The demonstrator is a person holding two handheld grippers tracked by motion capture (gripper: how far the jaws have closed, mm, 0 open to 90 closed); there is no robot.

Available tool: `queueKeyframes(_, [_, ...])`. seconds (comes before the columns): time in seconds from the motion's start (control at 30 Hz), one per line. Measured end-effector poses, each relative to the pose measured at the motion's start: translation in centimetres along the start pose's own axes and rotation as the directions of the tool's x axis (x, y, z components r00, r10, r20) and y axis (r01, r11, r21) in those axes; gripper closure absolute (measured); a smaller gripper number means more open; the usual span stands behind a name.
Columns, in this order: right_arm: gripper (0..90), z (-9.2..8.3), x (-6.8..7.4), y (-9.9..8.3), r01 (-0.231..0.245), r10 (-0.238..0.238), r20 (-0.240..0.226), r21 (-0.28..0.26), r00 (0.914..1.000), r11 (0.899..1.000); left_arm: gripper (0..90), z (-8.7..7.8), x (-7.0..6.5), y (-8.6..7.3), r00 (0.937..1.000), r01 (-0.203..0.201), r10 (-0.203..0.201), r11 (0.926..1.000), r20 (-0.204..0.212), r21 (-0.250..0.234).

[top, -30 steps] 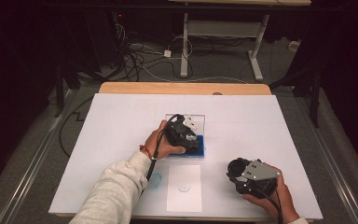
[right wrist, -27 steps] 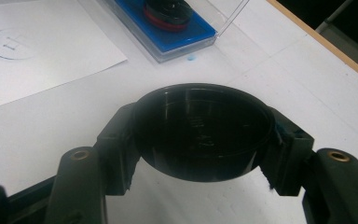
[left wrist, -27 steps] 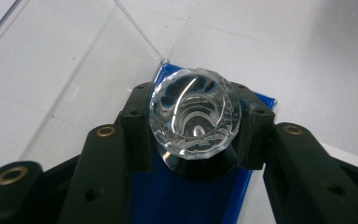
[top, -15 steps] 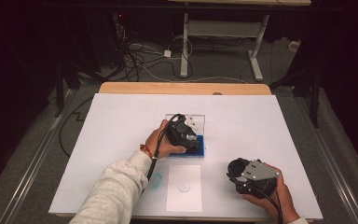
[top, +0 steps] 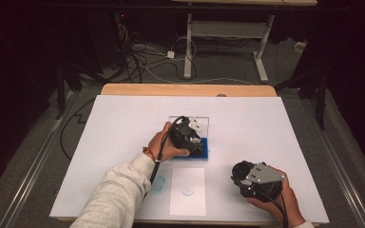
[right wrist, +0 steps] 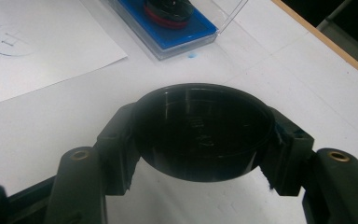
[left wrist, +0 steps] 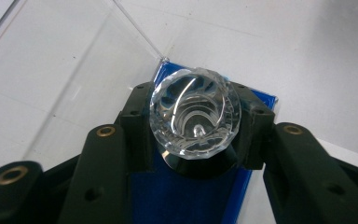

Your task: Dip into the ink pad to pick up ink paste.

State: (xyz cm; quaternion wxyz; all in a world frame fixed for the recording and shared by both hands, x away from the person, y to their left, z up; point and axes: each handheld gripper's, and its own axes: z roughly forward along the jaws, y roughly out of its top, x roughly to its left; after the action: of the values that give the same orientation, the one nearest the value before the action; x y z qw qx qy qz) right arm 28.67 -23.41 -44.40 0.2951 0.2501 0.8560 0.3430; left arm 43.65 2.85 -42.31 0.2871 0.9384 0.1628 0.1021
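The left claw [left wrist: 193, 140] is clamped on a clear faceted lens [left wrist: 195, 114], holding it just above the blue tray [top: 203, 153] of the clear-lidded case [top: 190, 122] near the middle of the bench [top: 123, 123]. The right claw [right wrist: 200, 154] grips a round black cap [right wrist: 203, 130] near the bench's front right corner. To do this well, lift the lens straight up, keeping the squeeze gentle on its rim, and hold the cap level.
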Motion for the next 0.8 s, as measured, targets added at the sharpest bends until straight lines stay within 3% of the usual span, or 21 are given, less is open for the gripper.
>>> queueKeyframes(0.13, [38.3,0.0,0.0,0.0,0.001,-0.001,0.003,0.002,1.0000,1.000,54.7,-0.3,-0.1,0.1,0.9999,0.002,-0.003,0.9997,-0.015,-0.023])
queueKeyframes(0.2, [38.2,-0.1,-0.1,0.0,-0.006,0.006,0.004,-0.002,1.0000,1.000,54.7,-1.3,0.0,0.3,0.9998,0.008,-0.009,0.9978,-0.017,-0.066])
queueKeyframes(0.27, [38.2,-0.1,-0.2,0.0,-0.010,0.010,0.008,-0.003,0.9999,1.000,54.7,-2.5,-0.1,0.5,0.9989,-0.008,0.004,0.9963,-0.047,-0.086])
queueKeyframes(0.37, [38.3,-0.2,-0.2,0.0,-0.008,0.008,0.011,-0.008,0.9999,1.000,54.7,-4.0,0.0,0.3,0.9983,-0.006,0.000,0.9938,-0.058,-0.111])
queueKeyframes(0.8, [38.3,-0.3,-0.5,0.3,-0.029,0.029,0.017,-0.025,0.9994,0.999,54.7,-8.6,-0.6,-3.1,0.9975,-0.008,-0.006,0.9807,-0.071,-0.195])
